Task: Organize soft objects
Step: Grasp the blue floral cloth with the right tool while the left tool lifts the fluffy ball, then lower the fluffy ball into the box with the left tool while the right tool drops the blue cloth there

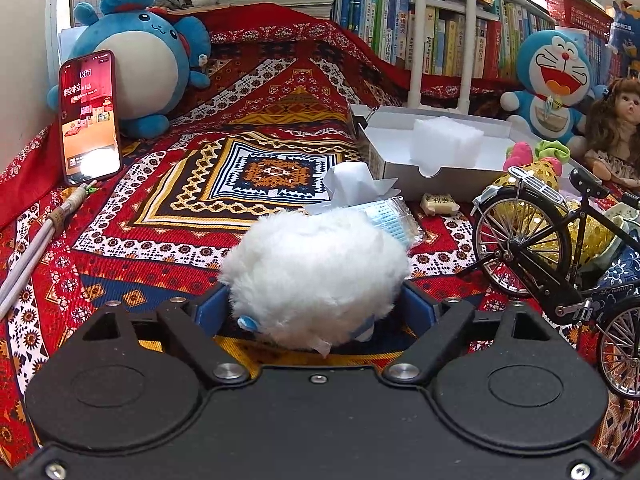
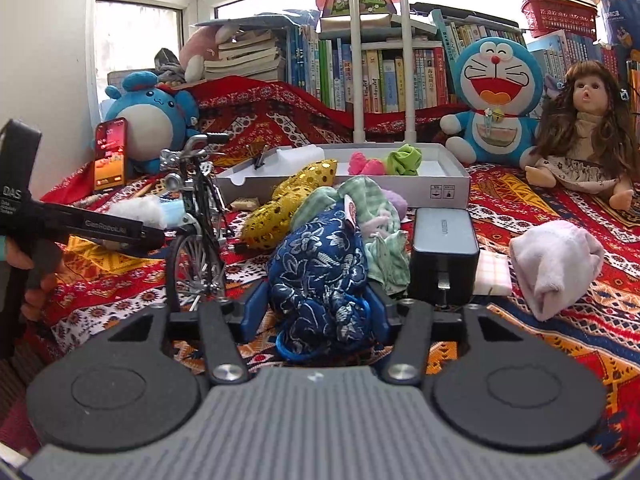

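A white fluffy toy (image 1: pixel 316 268) lies on the patterned red cloth, and my left gripper (image 1: pixel 316 304) is shut on it, with its blue pads against the fur on both sides. In the right wrist view my right gripper (image 2: pixel 318 308) is shut on a blue floral pouch (image 2: pixel 316 276), whose blue cord hangs below. Behind the pouch lie a green striped cloth (image 2: pixel 376 216) and a gold sequin pouch (image 2: pixel 288 204). A shallow white box (image 2: pixel 400 192) further back holds a pink soft piece (image 2: pixel 366 166) and a green one (image 2: pixel 406 158).
A model bicycle (image 2: pixel 200 216) stands left of the pouch, a dark grey box (image 2: pixel 444 248) to its right, then a folded pale cloth (image 2: pixel 556 268). A phone (image 1: pixel 90 116) leans by a blue plush (image 1: pixel 136 68). A blue cat plush (image 2: pixel 496 100) and a doll (image 2: pixel 580 128) sit behind.
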`<act>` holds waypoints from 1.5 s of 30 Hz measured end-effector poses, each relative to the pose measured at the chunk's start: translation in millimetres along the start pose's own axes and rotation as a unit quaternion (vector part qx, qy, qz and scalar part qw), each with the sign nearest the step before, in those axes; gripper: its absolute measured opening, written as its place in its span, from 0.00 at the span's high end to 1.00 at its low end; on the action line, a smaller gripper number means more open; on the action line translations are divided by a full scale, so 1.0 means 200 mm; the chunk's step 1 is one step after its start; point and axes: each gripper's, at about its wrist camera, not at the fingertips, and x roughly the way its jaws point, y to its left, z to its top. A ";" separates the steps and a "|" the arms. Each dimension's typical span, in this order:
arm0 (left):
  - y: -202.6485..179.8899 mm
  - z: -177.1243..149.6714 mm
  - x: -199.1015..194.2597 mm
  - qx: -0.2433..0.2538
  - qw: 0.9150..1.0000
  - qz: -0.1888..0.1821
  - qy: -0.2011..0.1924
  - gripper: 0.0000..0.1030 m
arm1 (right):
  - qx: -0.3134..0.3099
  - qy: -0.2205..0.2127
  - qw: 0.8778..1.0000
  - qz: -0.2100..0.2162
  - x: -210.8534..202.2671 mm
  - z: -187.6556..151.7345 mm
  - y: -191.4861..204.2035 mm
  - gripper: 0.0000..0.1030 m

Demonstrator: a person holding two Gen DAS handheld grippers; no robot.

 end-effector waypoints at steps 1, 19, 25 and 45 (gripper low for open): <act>0.00 0.00 0.00 0.001 1.000 0.001 -0.003 0.30 | 0.002 0.000 1.000 0.005 0.00 0.00 0.00 0.48; 0.04 0.18 -0.18 -0.002 0.999 -0.035 -0.039 0.34 | 0.015 -0.055 0.998 -0.032 -0.10 0.17 -0.10 0.53; 0.02 0.36 -0.18 0.012 0.996 -0.074 -0.046 0.34 | 0.016 -0.059 0.997 -0.037 -0.05 0.32 -0.18 0.53; -0.27 0.76 0.32 0.026 0.989 -0.131 0.062 0.34 | 0.106 0.026 0.991 -0.080 0.49 0.78 -0.54 0.53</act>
